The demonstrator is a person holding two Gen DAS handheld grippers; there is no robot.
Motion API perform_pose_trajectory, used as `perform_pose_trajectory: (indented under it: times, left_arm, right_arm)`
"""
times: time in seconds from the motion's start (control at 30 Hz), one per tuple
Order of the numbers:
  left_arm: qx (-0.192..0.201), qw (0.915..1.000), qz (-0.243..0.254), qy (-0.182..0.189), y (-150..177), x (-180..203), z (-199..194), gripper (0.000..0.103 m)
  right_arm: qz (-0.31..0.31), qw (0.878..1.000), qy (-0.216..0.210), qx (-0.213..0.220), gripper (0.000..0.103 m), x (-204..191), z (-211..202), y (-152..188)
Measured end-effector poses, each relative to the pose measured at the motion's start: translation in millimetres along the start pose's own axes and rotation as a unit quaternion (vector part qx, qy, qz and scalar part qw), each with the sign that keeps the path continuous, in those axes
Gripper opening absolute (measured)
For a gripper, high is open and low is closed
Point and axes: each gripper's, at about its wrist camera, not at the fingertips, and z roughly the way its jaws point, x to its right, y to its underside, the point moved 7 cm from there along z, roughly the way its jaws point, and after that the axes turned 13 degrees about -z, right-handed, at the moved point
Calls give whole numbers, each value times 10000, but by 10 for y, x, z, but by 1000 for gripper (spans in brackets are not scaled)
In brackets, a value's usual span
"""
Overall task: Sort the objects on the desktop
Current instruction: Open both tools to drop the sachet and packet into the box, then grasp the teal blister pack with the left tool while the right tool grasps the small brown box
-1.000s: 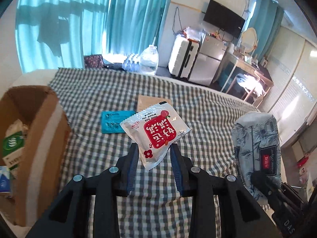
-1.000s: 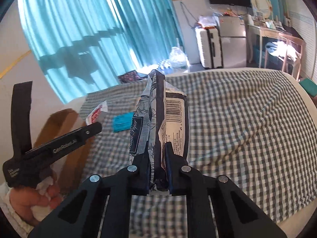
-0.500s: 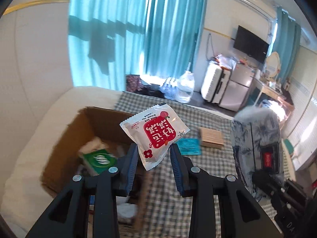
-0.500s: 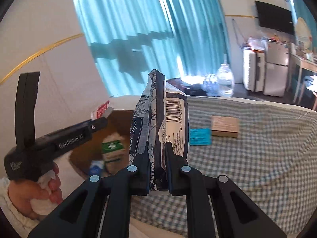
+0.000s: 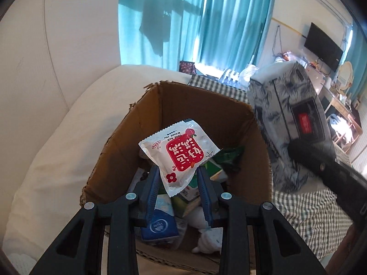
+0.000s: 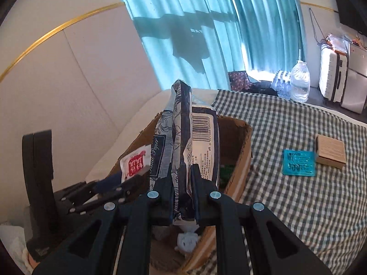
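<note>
My left gripper point(image 5: 177, 176) is shut on a red and white snack packet point(image 5: 181, 153) and holds it over the open cardboard box point(image 5: 206, 110). The packet also shows in the right wrist view point(image 6: 135, 162). My right gripper point(image 6: 182, 183) is shut on a blue floral tissue pack point(image 6: 190, 142), held upright over the same box point(image 6: 244, 158). That pack shows at the right of the left wrist view point(image 5: 286, 119). The box holds several items, among them a blue carton point(image 5: 159, 225) and green packs point(image 5: 215, 169).
The box sits at the left end of a checked cloth point(image 6: 298, 194). On the cloth lie a teal packet point(image 6: 298, 162) and a small brown box point(image 6: 330, 151). A white cushion point(image 5: 62, 142) and a wall lie to the left.
Both grippers have swung left from over the checked cloth to above the cardboard box, each still holding its item. The box now fills the middle of both views.
</note>
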Motion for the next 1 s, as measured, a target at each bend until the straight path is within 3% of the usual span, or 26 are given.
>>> perform_pose_trajectory:
  times: [0.03,0.1,0.13,0.2,0.27,0.57,0.93,1.0]
  left_arm:
    - [-6,10000,-11,-26,-12,-23,24,33]
    - [11,9999,-19,-122,-34,-76,52,46]
    - [11,9999,-7,-165,-45,-86,70,49]
    - [4,9997,10,-261,-50,-104,97,77]
    - [102,9995,3,-308,-48,-104,82,88]
    - [56,9993,149,-332,128,117,-44,96]
    - [301,9961,829,66,452,987,-571,103]
    - [267,9949,968,114,541,1149,-611,103]
  right_arm:
    - [16,10000,9,21,13,15,-8,-27]
    - [44,10000,-27,68,28,26,32,-107]
    - [34,9999,-41,95,44,15,30,-142]
    - [-14,9998,62,209,56,37,-18,-199]
    - [-112,9993,136,342,57,50,-95,-241]
    - [-213,9963,677,494,62,295,-515,-231]
    - [-144,9861,1443,816,89,732,-1408,-7]
    - [-174,9842,1559,819,90,818,-1566,68]
